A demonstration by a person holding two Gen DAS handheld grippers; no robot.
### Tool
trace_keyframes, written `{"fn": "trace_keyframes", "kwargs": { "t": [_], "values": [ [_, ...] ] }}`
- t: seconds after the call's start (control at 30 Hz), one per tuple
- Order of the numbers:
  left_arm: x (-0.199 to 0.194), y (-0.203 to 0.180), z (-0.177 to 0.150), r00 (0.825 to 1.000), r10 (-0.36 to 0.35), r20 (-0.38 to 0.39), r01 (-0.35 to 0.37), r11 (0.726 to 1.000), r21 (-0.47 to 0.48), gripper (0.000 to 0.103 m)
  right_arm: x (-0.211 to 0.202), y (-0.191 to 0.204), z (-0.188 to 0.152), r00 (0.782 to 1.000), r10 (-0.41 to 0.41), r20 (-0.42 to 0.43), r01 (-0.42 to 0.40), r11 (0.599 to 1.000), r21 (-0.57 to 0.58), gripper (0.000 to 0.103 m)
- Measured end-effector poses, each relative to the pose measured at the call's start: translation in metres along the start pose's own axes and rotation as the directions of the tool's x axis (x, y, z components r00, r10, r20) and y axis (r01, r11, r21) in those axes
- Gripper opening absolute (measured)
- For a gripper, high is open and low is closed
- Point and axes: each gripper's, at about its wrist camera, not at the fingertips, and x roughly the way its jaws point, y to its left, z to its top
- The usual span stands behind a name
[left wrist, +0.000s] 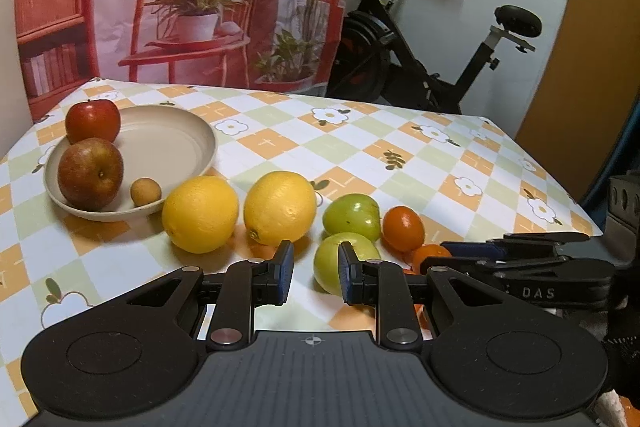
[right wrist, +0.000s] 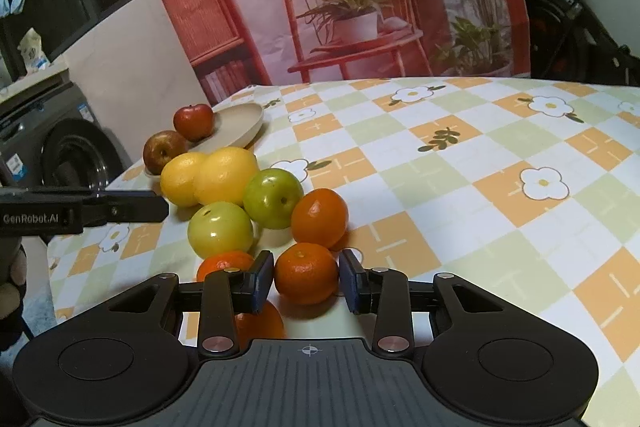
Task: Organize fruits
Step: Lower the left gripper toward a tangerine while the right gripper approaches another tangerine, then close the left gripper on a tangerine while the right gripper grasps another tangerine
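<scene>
**mika:** ok so where's everything sitting right now? I count two red apples and a tiny brown fruit [left wrist: 146, 191] on the beige plate [left wrist: 176, 139]; the rest is loose on the checked tablecloth [left wrist: 400, 163].

**dov:** yep; two lemons [left wrist: 200, 213] side by side just next to the plate, then two green apples [left wrist: 351, 217], then a little bunch of mandarins. The right gripper [right wrist: 307, 277] is right at the nearest mandarin [right wrist: 306, 273]; jaws spread either side of it, one pad looks about touching the skin, the other a hair off, so not clenched yet. The left gripper [left wrist: 316, 273] hangs in front of the lemons and green apples; jaws apart, holding nothing.

**mika:** how do you reckon that mandarin handles?

**dov:** light, I'd guess, and kinda soft; loose peel that gives if you squeeze hard, so a gentle pinch; skin looks dimpled rather than slick, so grip should be ok. I'd take it across the widest part, pads level with the middle, stem end up like it sits now; too high and it'll squirt out and roll.

**mika:** neighbours in the way?

**dov:** another mandarin [right wrist: 224, 263] sits just beside the left pad, one more partly hidden under the gripper; easy to nudge.
</scene>
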Motion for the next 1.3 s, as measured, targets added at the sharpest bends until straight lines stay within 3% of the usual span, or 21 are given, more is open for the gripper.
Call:
{"fn": "trace_keyframes", "kwargs": {
  "t": [0.3,0.67,0.83,0.9,1.3],
  "values": [
    [0.005,-0.009,-0.005,0.998,-0.055,-0.036,0.056,0.998,0.027,0.025,-0.019,-0.015,-0.002,0.993,-0.023,0.12,0.011,0.995,0.096,0.032],
    [0.014,-0.025,-0.01,0.99,-0.109,-0.091,0.115,0.991,0.071,0.026,-0.024,-0.022,-0.003,0.981,-0.067,0.184,0.046,0.992,0.119,0.032],
    [0.02,-0.025,-0.009,0.985,-0.121,-0.12,0.129,0.99,0.064,0.032,-0.026,-0.023,-0.004,0.978,-0.068,0.199,0.045,0.992,0.122,0.032],
    [0.023,-0.024,-0.007,0.983,-0.124,-0.137,0.133,0.99,0.053,0.038,-0.026,-0.024,-0.005,0.978,-0.064,0.2,0.041,0.992,0.119,0.032],
    [0.04,-0.014,0.0,0.962,-0.177,-0.206,0.151,0.979,-0.139,0.038,-0.026,-0.024,-0.005,0.979,-0.051,0.199,0.027,0.992,0.122,0.032]
  ]
}}
